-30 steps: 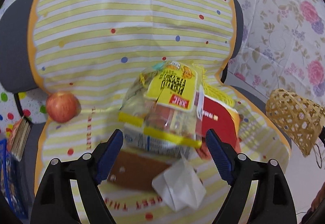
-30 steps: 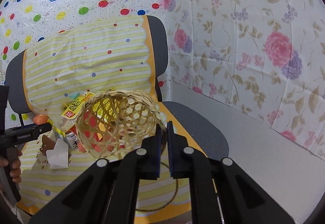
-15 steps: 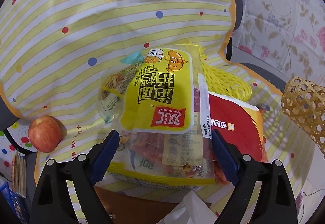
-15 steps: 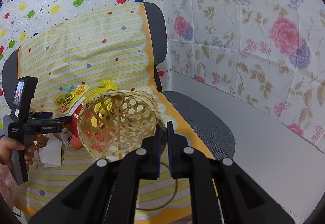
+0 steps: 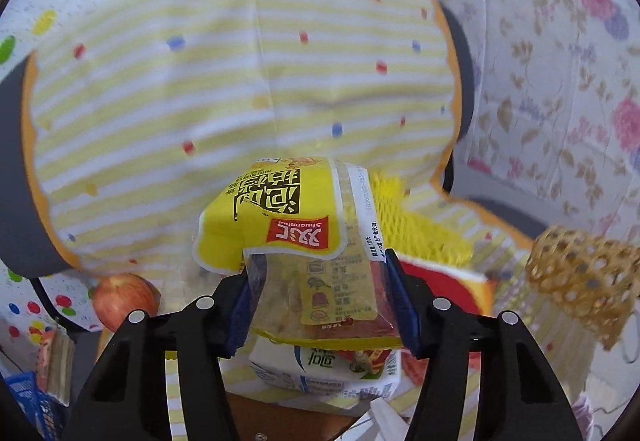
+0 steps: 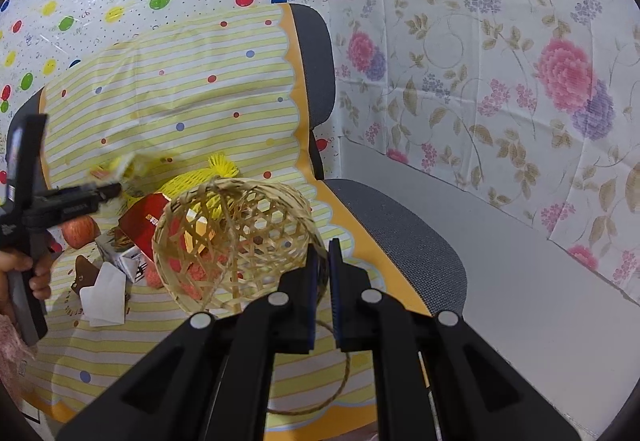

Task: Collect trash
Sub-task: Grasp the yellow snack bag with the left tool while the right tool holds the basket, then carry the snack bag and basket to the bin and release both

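The left gripper (image 5: 320, 293) is closed on a yellow wrapper (image 5: 296, 225), pads pressed against its two side edges; the wrapper stands clear above the litter on the chair seat (image 6: 404, 237). The right gripper (image 6: 323, 273) is clamped on the rim of the basket (image 6: 236, 237), which is tilted with its mouth towards the pile.

The wrapper looks light, thin and limp, with a slick film surface; judged likely to buckle or slip if squeezed loosely, so the present hold low on the clear section seems adequate.

Below lie a carton (image 5: 324, 373), a red packet (image 5: 444, 289), yellow netting (image 5: 420, 225) and a tissue (image 6: 105, 289). An apple (image 5: 126, 299) sits near the seat's left edge. Open room lies between wrapper and basket; the chair back (image 6: 176, 93) closes the far side.
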The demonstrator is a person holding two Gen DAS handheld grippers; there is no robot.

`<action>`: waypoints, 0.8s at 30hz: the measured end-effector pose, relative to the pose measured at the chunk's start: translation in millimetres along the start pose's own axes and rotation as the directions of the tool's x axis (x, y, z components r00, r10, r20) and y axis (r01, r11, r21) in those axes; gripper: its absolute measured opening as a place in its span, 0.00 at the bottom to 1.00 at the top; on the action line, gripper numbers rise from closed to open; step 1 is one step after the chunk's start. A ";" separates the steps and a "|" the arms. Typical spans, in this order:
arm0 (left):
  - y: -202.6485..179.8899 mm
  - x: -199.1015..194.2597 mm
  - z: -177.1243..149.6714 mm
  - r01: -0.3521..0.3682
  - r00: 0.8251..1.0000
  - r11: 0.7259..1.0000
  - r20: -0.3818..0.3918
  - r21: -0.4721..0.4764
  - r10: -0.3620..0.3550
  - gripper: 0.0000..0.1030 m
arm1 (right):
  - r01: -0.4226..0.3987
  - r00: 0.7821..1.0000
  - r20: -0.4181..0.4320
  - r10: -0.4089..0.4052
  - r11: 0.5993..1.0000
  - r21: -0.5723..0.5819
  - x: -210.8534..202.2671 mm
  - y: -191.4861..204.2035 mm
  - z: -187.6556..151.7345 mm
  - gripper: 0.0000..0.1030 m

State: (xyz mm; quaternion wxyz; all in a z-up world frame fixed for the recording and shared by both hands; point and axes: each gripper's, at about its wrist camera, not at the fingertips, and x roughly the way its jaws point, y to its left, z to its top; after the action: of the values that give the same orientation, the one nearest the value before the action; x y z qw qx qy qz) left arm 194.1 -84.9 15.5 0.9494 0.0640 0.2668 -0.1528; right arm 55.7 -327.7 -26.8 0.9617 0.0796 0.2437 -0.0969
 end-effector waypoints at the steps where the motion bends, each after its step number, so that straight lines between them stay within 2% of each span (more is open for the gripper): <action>1: 0.4 -13.9 5.8 0.005 0.999 1.000 0.039 -0.003 -0.005 0.57 | 0.003 1.000 0.011 -0.003 1.000 0.001 -4.6 -0.9 1.6 0.06; 6: -3.9 -74.7 19.0 0.092 0.985 0.995 0.150 -0.022 -0.088 0.57 | 0.010 0.998 0.059 -0.010 1.000 0.007 -33.4 -6.4 8.7 0.06; 10: -25.2 -113.5 6.4 0.138 0.974 0.990 0.177 0.023 -0.140 0.57 | 0.005 0.997 0.071 -0.006 1.000 0.009 -56.2 -10.1 8.2 0.06; 14: -47.9 -145.5 -23.9 0.188 0.968 0.981 0.162 0.042 -0.193 0.57 | 0.000 0.998 0.068 -0.001 1.000 0.006 -79.9 -13.0 1.6 0.06; 20: -80.8 -169.1 -80.8 0.222 0.969 0.974 0.100 0.052 -0.226 0.57 | -0.010 1.000 0.013 0.010 1.000 0.001 -108.3 -17.4 -26.1 0.06; 24: -104.8 -178.5 -120.1 0.271 0.961 0.961 0.042 0.048 -0.273 0.57 | 0.005 1.000 -0.027 -0.005 1.000 0.004 -125.3 -24.4 -48.3 0.06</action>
State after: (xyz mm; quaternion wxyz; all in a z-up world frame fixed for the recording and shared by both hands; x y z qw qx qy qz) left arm -43.2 -113.8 3.1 0.9239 0.0426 0.2470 -0.2890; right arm -79.7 -323.1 -10.7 0.9578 0.0822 0.2569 -0.0989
